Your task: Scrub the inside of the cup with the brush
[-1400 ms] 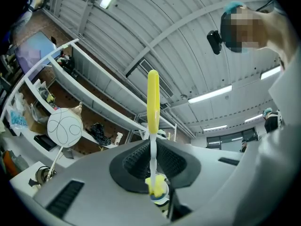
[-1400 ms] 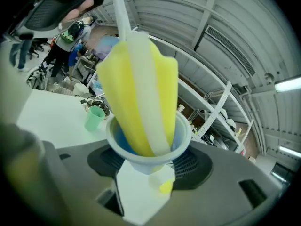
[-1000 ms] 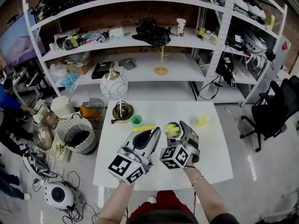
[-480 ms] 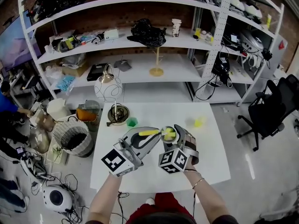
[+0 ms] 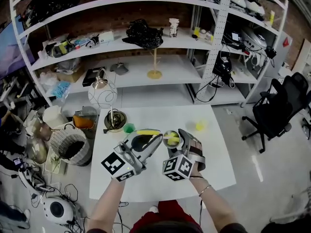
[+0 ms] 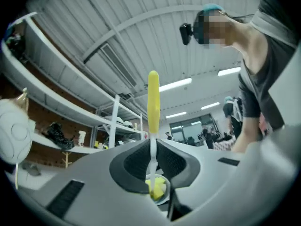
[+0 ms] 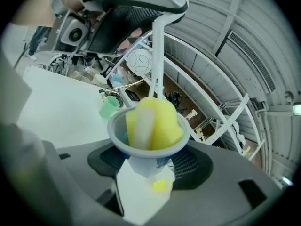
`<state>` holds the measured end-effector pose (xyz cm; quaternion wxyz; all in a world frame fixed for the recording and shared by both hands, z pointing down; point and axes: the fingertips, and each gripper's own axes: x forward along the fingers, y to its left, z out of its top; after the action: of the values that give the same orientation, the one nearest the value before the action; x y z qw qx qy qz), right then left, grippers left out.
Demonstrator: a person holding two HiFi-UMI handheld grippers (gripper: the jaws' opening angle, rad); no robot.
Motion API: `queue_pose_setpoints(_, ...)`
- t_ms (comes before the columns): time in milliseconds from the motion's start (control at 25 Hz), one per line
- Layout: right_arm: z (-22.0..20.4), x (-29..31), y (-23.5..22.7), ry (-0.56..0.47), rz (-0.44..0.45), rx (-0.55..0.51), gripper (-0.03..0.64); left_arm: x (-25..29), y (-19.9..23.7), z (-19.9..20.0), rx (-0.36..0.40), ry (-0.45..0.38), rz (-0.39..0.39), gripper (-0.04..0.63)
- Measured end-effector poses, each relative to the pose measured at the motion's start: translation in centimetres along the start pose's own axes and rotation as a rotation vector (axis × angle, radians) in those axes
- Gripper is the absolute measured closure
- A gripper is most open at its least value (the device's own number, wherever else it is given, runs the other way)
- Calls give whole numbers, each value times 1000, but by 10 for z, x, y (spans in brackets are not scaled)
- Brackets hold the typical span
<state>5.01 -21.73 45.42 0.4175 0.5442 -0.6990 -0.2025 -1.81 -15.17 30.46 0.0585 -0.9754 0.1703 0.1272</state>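
White table (image 5: 216,166) — brass dish (image 5: 115,121), green cup (image 5: 129,128)

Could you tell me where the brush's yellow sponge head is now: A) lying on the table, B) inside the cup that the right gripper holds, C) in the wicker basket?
B: in the right gripper view the sponge head fills the cup clamped in the right gripper.

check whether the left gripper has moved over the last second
Yes. Judged against the small green cup, which stays put, the left gripper and its brush have shifted right in the head view, toward the cup.
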Motion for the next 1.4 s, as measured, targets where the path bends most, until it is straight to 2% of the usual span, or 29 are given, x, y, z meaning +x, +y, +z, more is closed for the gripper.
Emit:
queue_pose_setpoints(160,-9,6,-2,46,-40,-28,321,-2,21,-13,-203,-36,209,551)
queue_pose_setpoints(320,-16,14,2,83,-68,-76,321,-9,38,-30,-370,-36,375,551)
queue_pose_setpoints(560,-17,23,6,116,-119,-187,321,-28,61,-48,-645,-57,571,549)
queue_pose_setpoints(640,-11,21,5,123,-106,-196,321,-33,64,-50,-700,-77,605,549)
queue_pose_setpoints(720,-10,22,5,120,-78,-194,321,-31,62,-47,-668,-71,590,549)
queue_pose_setpoints(840,-11,21,10,99,-19,-181,321,-27,50,-37,-542,-51,497,549)
queue_pose_setpoints(1000,-9,13,18,76,74,-147,323,-23,31,-26,-372,-26,344,549)
queue_pose_setpoints(1200,3,5,32,19,255,-15,329,-16,9,-17,-119,81,127,549)
queue_pose_setpoints(1400,13,-5,39,-28,325,1,334,-14,-8,-8,29,151,-75,549)
